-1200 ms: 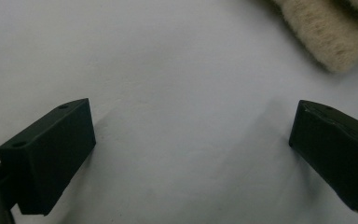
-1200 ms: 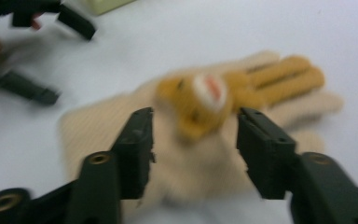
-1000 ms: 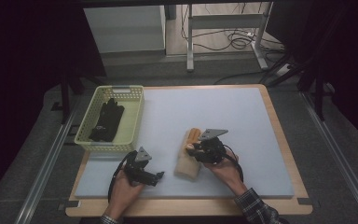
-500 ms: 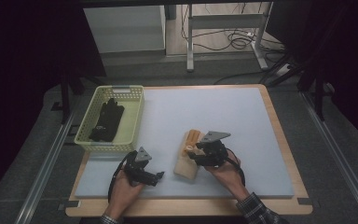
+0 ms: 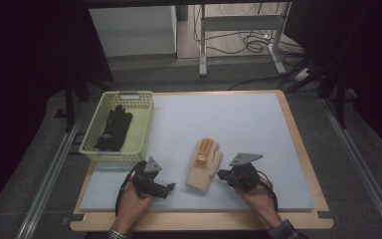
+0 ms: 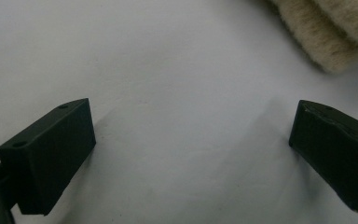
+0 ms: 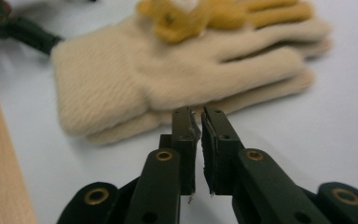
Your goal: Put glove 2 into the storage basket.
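Table mat, pale blue, bearing a yellow basket at its left edge and cream knitted gloves near the front. Left gripper: jaws wide apart, empty. Right gripper: jaws have just been closing, nearly together beside the gloves, gripping nothing.

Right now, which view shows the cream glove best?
The right gripper view: the cream glove spans the frame, knit and orange fingers clear. The high view shows the cream glove small but whole on the mat. The left gripper view catches just a fuzzy edge.
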Action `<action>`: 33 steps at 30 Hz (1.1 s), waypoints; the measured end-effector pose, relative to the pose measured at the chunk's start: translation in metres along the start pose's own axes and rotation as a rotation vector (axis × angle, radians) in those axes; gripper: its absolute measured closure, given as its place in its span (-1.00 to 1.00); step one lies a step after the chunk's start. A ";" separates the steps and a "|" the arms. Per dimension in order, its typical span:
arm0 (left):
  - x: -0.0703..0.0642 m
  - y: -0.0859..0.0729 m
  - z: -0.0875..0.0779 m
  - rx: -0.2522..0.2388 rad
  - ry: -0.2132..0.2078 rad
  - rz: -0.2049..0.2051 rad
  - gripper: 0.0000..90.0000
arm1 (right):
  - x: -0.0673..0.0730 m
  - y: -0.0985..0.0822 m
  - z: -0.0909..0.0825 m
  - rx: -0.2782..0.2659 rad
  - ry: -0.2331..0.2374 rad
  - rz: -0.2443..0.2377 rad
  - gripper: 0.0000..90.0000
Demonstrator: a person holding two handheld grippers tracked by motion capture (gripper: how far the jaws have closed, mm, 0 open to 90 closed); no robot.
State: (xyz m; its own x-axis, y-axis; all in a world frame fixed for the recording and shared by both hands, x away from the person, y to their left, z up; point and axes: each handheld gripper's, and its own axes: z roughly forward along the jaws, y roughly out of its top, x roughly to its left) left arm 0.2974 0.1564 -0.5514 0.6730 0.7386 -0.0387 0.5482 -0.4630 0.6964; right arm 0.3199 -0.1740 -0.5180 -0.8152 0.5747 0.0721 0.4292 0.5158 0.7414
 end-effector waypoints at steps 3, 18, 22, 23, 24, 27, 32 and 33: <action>0.000 0.000 0.000 0.000 0.000 0.000 -0.99 | 0.005 -0.003 0.007 0.006 0.010 -0.017 0.86; 0.000 0.000 0.000 0.000 0.000 -0.001 -0.98 | 0.016 0.002 0.028 0.013 0.012 -0.048 0.85; 0.000 -0.001 -0.001 -0.004 0.002 -0.004 -0.96 | 0.019 0.007 0.035 0.010 0.015 -0.056 0.85; 0.000 -0.001 -0.001 -0.004 0.002 -0.004 -0.95 | 0.019 0.008 0.037 0.009 0.016 -0.056 0.85; 0.000 -0.001 -0.002 -0.003 0.003 -0.005 -0.94 | 0.020 0.010 0.039 0.010 0.015 -0.057 0.85; 0.000 -0.003 -0.004 0.001 0.005 -0.002 -0.94 | 0.021 0.013 0.043 0.010 0.018 -0.058 0.85; 0.005 -0.008 -0.009 0.003 0.008 -0.013 -0.96 | 0.024 0.021 0.053 0.008 0.009 -0.066 0.85; 0.006 -0.009 -0.009 0.004 0.006 -0.007 -0.97 | 0.024 0.022 0.055 0.006 0.007 -0.067 0.85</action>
State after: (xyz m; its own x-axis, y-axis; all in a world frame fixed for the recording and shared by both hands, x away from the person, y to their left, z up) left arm 0.2918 0.1691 -0.5511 0.6663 0.7446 -0.0390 0.5549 -0.4602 0.6931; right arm 0.3313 -0.1140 -0.5366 -0.8451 0.5339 0.0273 0.3757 0.5568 0.7408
